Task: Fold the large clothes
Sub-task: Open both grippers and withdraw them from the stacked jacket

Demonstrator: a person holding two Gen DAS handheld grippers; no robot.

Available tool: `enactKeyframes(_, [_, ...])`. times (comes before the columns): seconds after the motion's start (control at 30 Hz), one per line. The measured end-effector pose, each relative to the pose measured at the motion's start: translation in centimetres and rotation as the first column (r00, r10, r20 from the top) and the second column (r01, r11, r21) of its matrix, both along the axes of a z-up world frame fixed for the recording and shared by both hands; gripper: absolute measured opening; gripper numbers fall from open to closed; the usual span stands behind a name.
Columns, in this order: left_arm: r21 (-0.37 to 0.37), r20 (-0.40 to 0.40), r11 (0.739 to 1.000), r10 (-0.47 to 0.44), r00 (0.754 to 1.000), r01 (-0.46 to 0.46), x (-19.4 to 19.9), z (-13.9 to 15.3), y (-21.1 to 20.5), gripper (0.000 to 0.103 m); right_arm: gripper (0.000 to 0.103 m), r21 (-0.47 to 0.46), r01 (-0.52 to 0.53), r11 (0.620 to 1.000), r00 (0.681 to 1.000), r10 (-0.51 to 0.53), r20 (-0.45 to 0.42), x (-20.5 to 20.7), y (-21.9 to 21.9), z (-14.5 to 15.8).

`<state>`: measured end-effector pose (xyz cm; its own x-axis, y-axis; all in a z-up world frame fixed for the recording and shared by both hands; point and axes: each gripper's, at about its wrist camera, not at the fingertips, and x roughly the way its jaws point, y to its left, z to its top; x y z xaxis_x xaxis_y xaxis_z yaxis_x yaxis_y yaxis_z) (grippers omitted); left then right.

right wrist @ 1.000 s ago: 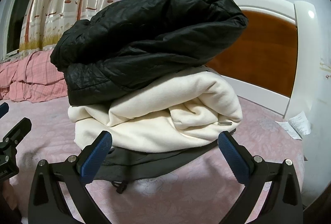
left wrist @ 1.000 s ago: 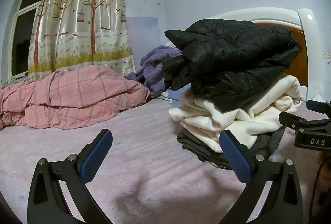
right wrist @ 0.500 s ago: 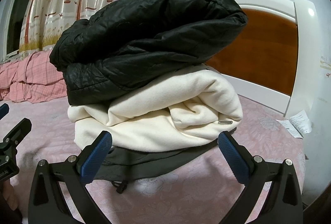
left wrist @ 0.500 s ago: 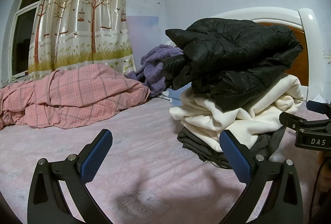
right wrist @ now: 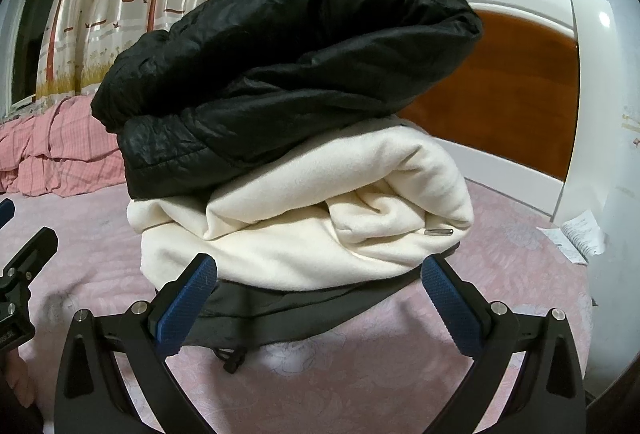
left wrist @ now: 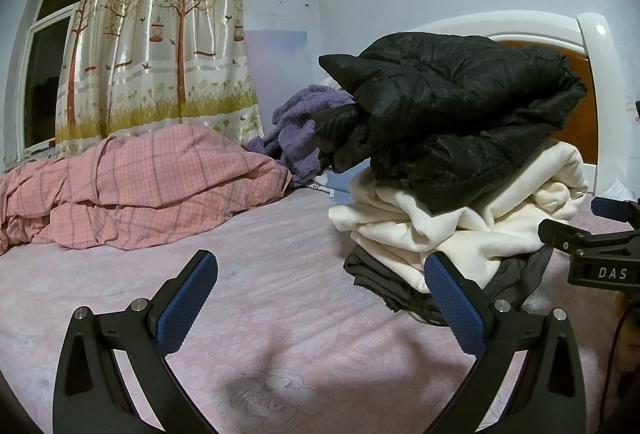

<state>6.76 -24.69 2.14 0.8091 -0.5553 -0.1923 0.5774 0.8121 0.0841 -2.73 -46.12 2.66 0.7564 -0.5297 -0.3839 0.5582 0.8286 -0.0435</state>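
A stack of folded clothes sits on the pink bed sheet (left wrist: 260, 266). A black puffer jacket (left wrist: 460, 113) (right wrist: 288, 73) lies on top, over a cream sweatshirt (left wrist: 460, 230) (right wrist: 320, 218), with a dark grey garment (left wrist: 384, 278) (right wrist: 280, 310) at the bottom. My left gripper (left wrist: 320, 294) is open and empty, low over the sheet to the left of the stack. My right gripper (right wrist: 318, 298) is open and empty, just in front of the stack's lower edge. The right gripper's body (left wrist: 592, 250) shows at the right edge of the left wrist view.
A pink checked duvet (left wrist: 132, 189) is bunched at the back left under a tree-print curtain (left wrist: 160, 33). A purple fleece item (left wrist: 300, 129) lies behind the stack. The wooden headboard (right wrist: 500, 93) with white frame stands to the right. Papers (right wrist: 580, 238) lie near the bed's edge.
The right wrist view has shifted very slightly relative to the stack. Both grippers stay open and the clothes have not moved.
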Motion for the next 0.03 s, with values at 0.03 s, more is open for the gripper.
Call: enactKeyframes(0.03, [-0.001, 0.0, 1.0, 0.001, 1.0, -0.001, -0.04, -0.01, 0.18, 0.103, 0.102, 0.012, 0.005, 1.0, 1.0, -0.005, 0.0, -0.03, -0.21, -0.05])
